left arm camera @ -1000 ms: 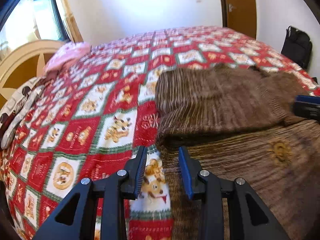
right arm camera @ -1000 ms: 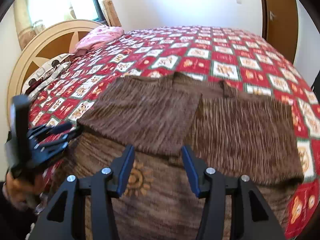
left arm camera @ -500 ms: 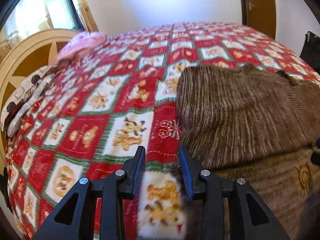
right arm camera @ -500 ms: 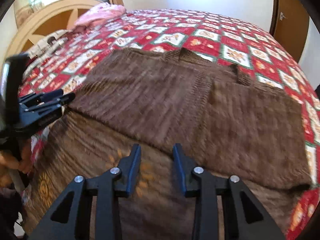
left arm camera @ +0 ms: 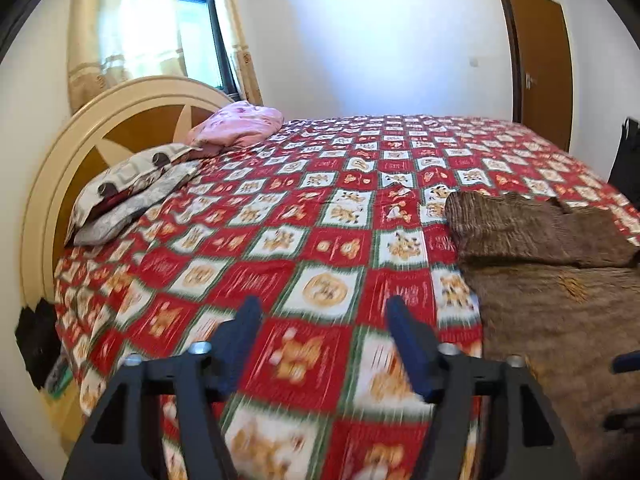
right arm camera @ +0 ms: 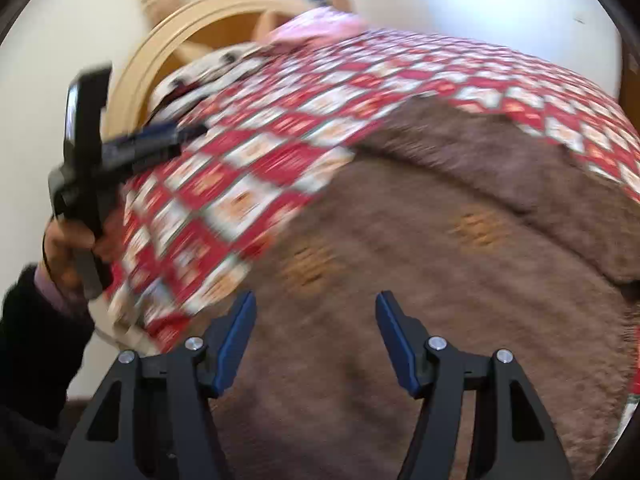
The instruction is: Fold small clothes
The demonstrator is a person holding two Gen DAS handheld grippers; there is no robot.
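Your brown knit sweater (right arm camera: 460, 280) lies flat on the bed, on the red patchwork bedspread (left arm camera: 320, 240), near the edge closest to you. It's partly folded: both sleeves look turned in across the upper body, forming a thicker band (left arm camera: 532, 232) at the far end, while the lower body with its small orange motifs is one open layer. So I'd call the side folds done and the lengthwise fold, hem up over the sleeves, not yet done. The knit looks thick, ribbed and soft, so it'll probably bunch if you pinch only one layer. Your left claw (left arm camera: 324, 340) hangs over bare bedspread beside the sweater's left edge, fingers spread apart, holding nothing. Your right claw (right arm camera: 316, 340) hovers over the lower body, also spread wide and empty. The right view is motion-blurred, so hem details are unclear.
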